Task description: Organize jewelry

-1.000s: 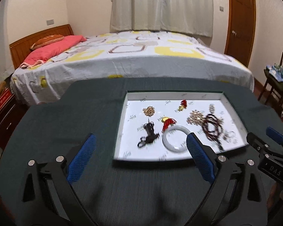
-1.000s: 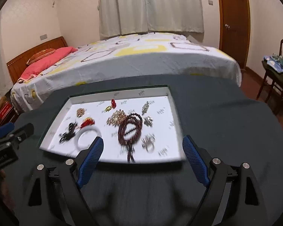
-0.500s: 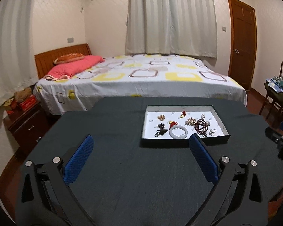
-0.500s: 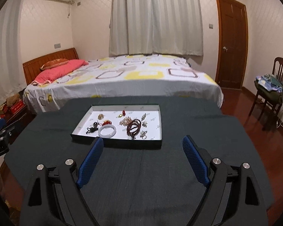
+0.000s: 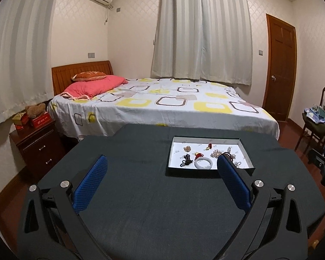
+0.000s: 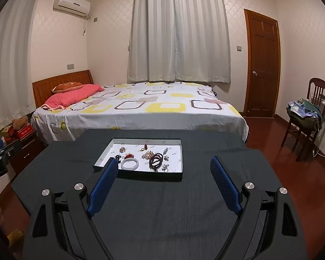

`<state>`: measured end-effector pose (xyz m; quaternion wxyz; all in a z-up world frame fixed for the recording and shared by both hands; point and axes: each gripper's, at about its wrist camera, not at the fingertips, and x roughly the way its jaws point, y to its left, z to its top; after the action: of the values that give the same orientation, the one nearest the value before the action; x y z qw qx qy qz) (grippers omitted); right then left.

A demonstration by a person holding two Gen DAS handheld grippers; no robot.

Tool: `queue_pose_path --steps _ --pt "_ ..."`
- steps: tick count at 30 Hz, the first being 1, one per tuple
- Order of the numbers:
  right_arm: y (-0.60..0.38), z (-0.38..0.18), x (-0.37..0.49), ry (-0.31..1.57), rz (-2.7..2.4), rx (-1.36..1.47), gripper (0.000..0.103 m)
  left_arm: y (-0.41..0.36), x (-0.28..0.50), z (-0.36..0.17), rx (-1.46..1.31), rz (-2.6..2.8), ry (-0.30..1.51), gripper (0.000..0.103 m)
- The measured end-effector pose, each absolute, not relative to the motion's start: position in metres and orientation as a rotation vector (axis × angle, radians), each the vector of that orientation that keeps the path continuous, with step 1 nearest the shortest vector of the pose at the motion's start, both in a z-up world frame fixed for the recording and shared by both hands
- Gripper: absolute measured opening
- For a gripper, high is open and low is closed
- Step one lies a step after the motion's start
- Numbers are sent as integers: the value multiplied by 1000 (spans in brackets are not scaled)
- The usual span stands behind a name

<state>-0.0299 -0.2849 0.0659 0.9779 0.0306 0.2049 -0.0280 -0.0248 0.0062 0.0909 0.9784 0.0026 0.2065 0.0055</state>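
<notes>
Since all the jewelry lies inside the tray, sorting looks finished or not yet started; my left hand-held gripper and right hand-held gripper hang spread and empty, well short of it.

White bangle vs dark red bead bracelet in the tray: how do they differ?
The white bangle is one smooth pale ring; the dark red bead bracelet is many small beads coiled in several loops. The bangle lies nearer the tray's front left, the bead bracelet further right, among other pieces. Both rest in the tray, untouched by either tool.
</notes>
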Motion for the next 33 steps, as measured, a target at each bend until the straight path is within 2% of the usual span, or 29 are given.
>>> queue_pose_path --steps 33 --pt "-277 70 -35 395 -49 74 84 9 -24 87 -18 2 439 99"
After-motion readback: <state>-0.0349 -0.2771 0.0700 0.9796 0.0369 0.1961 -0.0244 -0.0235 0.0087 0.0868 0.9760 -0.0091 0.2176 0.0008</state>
